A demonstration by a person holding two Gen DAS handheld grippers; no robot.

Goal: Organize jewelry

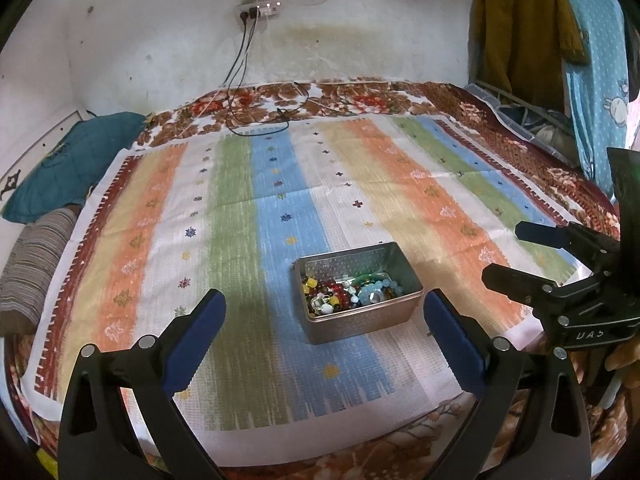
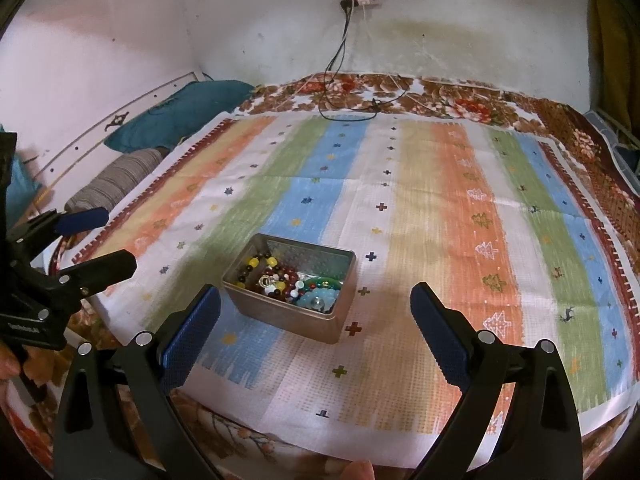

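Observation:
A silver metal tin (image 1: 362,320) stands on the striped cloth, full of mixed jewelry (image 1: 346,290): red, yellow and dark beads, a pale blue bead bracelet, a green bangle. In the right wrist view the tin (image 2: 280,314) sits just ahead of the left finger, with the jewelry (image 2: 292,282) inside. My left gripper (image 1: 325,306) is open and empty, near the tin's front. My right gripper (image 2: 315,300) is open and empty, with the tin between and ahead of its fingers. The right gripper (image 1: 506,254) shows open at the right edge of the left view; the left gripper (image 2: 102,238) shows open at the left edge of the right view.
The striped cloth (image 1: 240,208) covers a bed with a floral blanket (image 1: 360,98). A teal pillow (image 1: 68,164) and a striped pillow (image 1: 36,260) lie at the left. Charger cables (image 1: 256,120) trail from a wall socket onto the far edge. Clothes hang at the right (image 1: 520,32).

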